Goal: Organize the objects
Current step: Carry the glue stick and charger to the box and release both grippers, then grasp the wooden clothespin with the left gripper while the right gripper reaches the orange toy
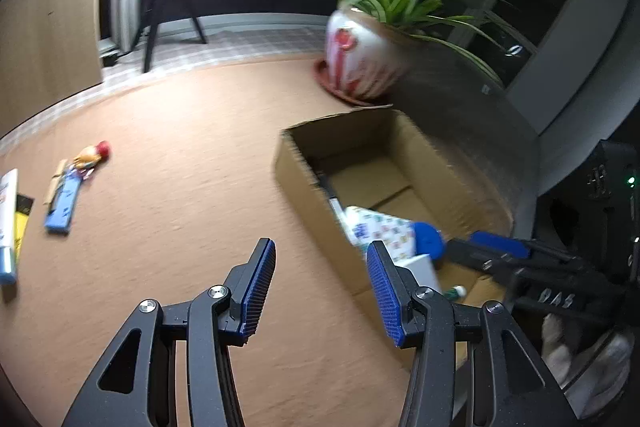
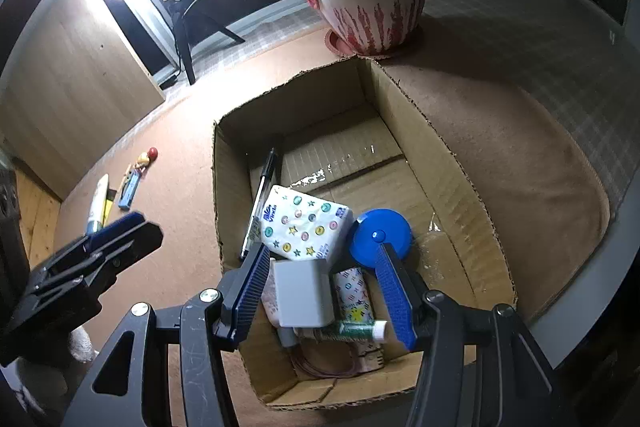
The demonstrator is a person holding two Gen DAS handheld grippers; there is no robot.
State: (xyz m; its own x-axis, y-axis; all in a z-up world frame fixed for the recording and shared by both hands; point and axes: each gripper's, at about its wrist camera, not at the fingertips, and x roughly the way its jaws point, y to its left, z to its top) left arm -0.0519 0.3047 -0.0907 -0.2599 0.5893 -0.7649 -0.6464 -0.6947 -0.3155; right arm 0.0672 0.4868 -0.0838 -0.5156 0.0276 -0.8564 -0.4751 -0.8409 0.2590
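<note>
1. Hovering over the cardboard box [image 2: 448, 163], the right gripper [image 2: 324, 283] has its fingers spread w/ nothing pinched; a grey adapter [image 2: 304, 295] lies in the box under the gap, prob. just dropped in.
2. Box already holds a tissue pack [image 2: 306, 227], blue lid [image 2: 380, 233], pen [image 2: 262, 195] and small green tube [image 2: 356, 329], all packed at the box's near end.
3. Left gripper [image 1: 322, 287] sits left of the box, fingers spread & empty, likely free to fetch.
4. Still outside, well left of the box: blue lighter [image 1: 62, 207], white tube [image 1: 8, 227], small figurine [image 1: 92, 155].
5. Potted plant [image 2: 364, 7] stands just behind the box.
</note>
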